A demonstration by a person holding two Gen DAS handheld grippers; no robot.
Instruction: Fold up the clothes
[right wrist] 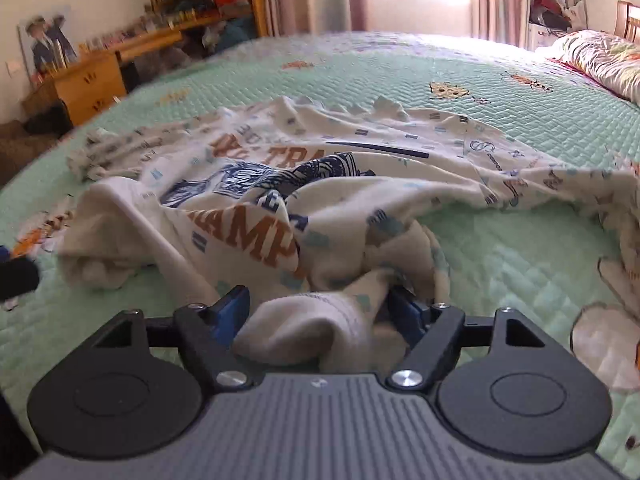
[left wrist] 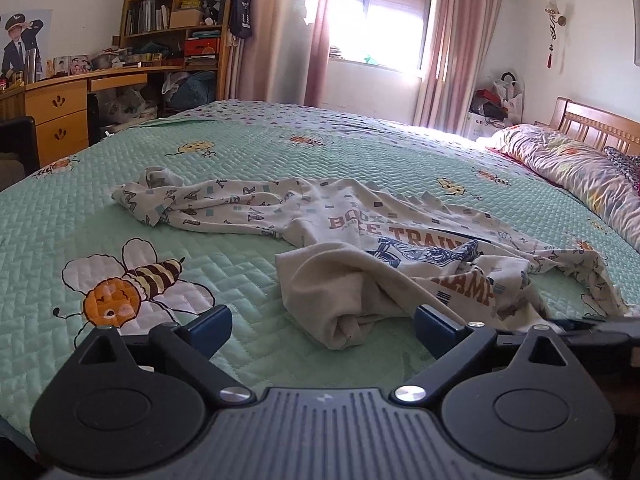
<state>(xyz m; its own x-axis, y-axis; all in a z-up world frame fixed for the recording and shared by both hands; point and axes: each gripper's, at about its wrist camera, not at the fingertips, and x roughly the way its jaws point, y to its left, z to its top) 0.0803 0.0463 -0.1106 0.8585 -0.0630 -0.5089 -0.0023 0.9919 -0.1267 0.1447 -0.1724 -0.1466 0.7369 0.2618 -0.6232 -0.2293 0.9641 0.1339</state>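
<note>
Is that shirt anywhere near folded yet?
Not yet. The printed shirt lies crumpled on the green bedspread, no neat fold showing. In hand: the right gripper has a bunched edge between its fingers. The left gripper is open and empty. Flattening and folding remain.

Left tool wide open and angled downward, right tool jaws partly apart, tilted downward
</note>
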